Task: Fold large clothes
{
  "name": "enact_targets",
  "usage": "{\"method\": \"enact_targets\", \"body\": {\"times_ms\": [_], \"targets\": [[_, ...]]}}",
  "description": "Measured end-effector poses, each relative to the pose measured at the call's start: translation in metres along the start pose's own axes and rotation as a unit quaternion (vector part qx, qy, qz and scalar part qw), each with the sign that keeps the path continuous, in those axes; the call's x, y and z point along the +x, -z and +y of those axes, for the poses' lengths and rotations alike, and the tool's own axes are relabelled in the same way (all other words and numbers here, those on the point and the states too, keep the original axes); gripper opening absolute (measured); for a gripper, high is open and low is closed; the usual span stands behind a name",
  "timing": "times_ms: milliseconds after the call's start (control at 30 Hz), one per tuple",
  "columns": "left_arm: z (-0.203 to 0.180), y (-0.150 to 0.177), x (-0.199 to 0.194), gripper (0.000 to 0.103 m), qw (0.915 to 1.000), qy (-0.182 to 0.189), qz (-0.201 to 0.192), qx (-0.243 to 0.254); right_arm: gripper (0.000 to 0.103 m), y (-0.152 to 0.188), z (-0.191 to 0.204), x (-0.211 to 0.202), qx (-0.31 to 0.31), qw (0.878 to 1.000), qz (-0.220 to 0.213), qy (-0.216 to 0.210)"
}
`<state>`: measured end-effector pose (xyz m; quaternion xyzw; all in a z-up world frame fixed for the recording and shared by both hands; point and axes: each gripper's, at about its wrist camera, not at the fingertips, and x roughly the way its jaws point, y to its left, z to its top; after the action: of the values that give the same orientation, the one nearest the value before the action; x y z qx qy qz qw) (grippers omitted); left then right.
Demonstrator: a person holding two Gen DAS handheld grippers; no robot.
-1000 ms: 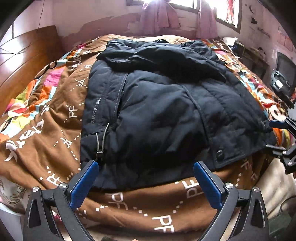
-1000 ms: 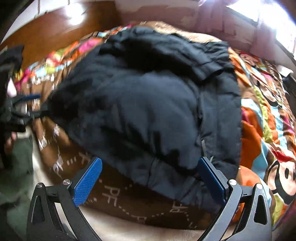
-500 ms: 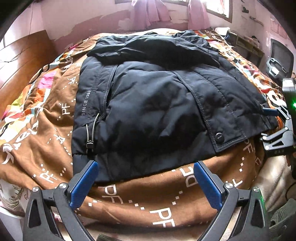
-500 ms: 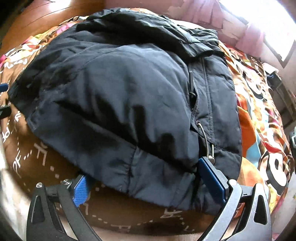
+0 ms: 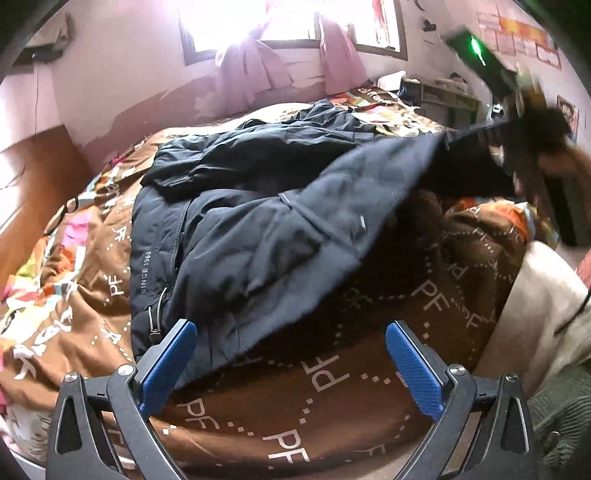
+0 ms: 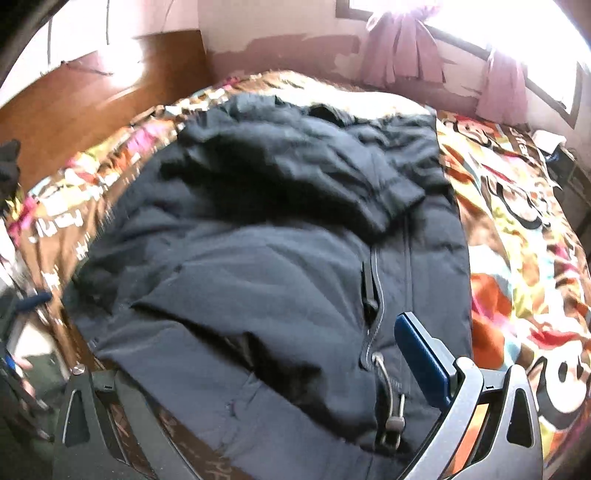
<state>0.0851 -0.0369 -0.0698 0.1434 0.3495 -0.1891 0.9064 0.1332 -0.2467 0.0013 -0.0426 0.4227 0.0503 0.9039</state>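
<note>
Both wrist views low, near bed foot, facing headboard; shared: jacket (image 5: 236, 236) (image 6: 280, 280).

Pink wall (image 5: 110, 81), bright window (image 5: 258, 22), wooden headboard (image 6: 92, 92)

The right gripper (image 6: 266, 373) has its left finger buried under the jacket (image 6: 258, 280) hem, so its grip cannot be judged. Beside the jacket's raised corner, its body (image 5: 517, 122) is motion-blurred.
</note>
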Motion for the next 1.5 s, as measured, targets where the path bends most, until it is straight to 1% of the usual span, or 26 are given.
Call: {"method": "enact_targets", "body": {"times_ms": [67, 133, 167, 200, 267, 367, 433, 467, 567, 600, 667, 767, 867, 967, 1067, 1100, 1133, 1200, 1267, 1400, 1467, 1500], "targets": [[-0.001, 0.000, 0.002, 0.103, 0.9999, -0.016, 0.001, 0.000, 0.101, -0.011, -0.005, -0.003, 0.018, 1.000, -0.009, -0.018], [0.003, -0.003, 0.006, 0.103, 0.9989, -0.045, -0.005, -0.007, 0.101, -0.021, -0.015, -0.005, 0.054, 0.997, -0.017, -0.047], [0.005, -0.004, 0.007, 0.103, 0.9984, -0.056, -0.007, -0.011, 0.101, -0.024, -0.021, -0.006, 0.080, 0.994, -0.024, -0.065], [0.008, -0.005, 0.009, 0.103, 0.9972, -0.072, -0.013, -0.015, 0.101, -0.025, -0.025, -0.005, 0.099, 0.992, -0.027, -0.073], [0.012, -0.006, 0.013, 0.103, 0.9959, -0.087, -0.017, -0.018, 0.101, -0.029, -0.032, -0.005, 0.133, 0.986, -0.035, -0.090], [0.018, -0.005, 0.022, 0.103, 0.9950, -0.096, -0.013, -0.022, 0.101, -0.029, -0.027, 0.000, 0.134, 0.986, -0.041, -0.093], [0.024, -0.005, 0.028, 0.103, 0.9952, -0.091, -0.006, -0.034, 0.101, -0.030, -0.026, 0.002, 0.129, 0.986, -0.038, -0.094], [0.028, -0.004, 0.029, 0.103, 0.9957, -0.082, -0.005, -0.041, 0.101, -0.029, -0.025, 0.004, 0.127, 0.987, -0.036, -0.095], [0.034, -0.003, 0.018, 0.103, 0.9967, -0.056, -0.028, -0.052, 0.101, -0.027, -0.025, 0.004, 0.114, 0.988, -0.032, -0.096], [0.036, -0.003, 0.013, 0.103, 0.9971, -0.044, -0.037, -0.050, 0.101, -0.023, -0.023, 0.003, 0.101, 0.990, -0.030, -0.094], [0.037, -0.002, 0.010, 0.103, 0.9981, -0.024, -0.040, -0.040, 0.101, -0.012, -0.021, 0.003, 0.067, 0.994, -0.014, -0.091], [0.038, -0.003, 0.018, 0.103, 0.9997, 0.010, -0.016, -0.016, 0.101, 0.011, -0.015, 0.005, 0.011, 0.997, 0.019, -0.070], [0.037, -0.001, 0.033, 0.103, 0.9992, 0.029, 0.026, 0.014, 0.101, 0.038, -0.008, 0.010, -0.038, 0.996, 0.053, -0.052], [0.033, 0.003, 0.046, 0.103, 0.9970, 0.022, 0.061, 0.042, 0.101, 0.063, 0.000, 0.013, -0.065, 0.993, 0.077, -0.061], [0.031, 0.010, 0.063, 0.103, 0.9927, 0.006, 0.105, 0.058, 0.101, 0.077, 0.005, 0.018, -0.065, 0.991, 0.092, -0.068], [0.031, 0.012, 0.068, 0.103, 0.9914, 0.006, 0.118, 0.056, 0.101, 0.081, 0.005, 0.022, -0.066, 0.991, 0.097, -0.061], [0.031, 0.013, 0.071, 0.103, 0.9910, 0.004, 0.123, 0.054, 0.101, 0.085, 0.007, 0.028, -0.070, 0.991, 0.102, -0.043], [0.031, 0.013, 0.072, 0.103, 0.9908, 0.000, 0.125, 0.051, 0.101, 0.092, 0.011, 0.038, -0.080, 0.991, 0.105, 0.001], [0.031, 0.014, 0.072, 0.103, 0.9908, -0.003, 0.124, 0.053, 0.101, 0.095, 0.015, 0.047, -0.081, 0.991, 0.102, 0.032], [0.031, 0.016, 0.072, 0.103, 0.9907, -0.021, 0.124, 0.052, 0.101, 0.087, 0.016, 0.051, -0.078, 0.990, 0.073, 0.093], [0.032, 0.016, 0.070, 0.103, 0.9908, -0.025, 0.124, 0.049, 0.101, 0.077, 0.011, 0.045, -0.070, 0.988, 0.043, 0.130], [0.033, 0.016, 0.069, 0.103, 0.9909, -0.025, 0.124, 0.047, 0.101, 0.073, 0.008, 0.041, -0.063, 0.987, 0.032, 0.141]]}}
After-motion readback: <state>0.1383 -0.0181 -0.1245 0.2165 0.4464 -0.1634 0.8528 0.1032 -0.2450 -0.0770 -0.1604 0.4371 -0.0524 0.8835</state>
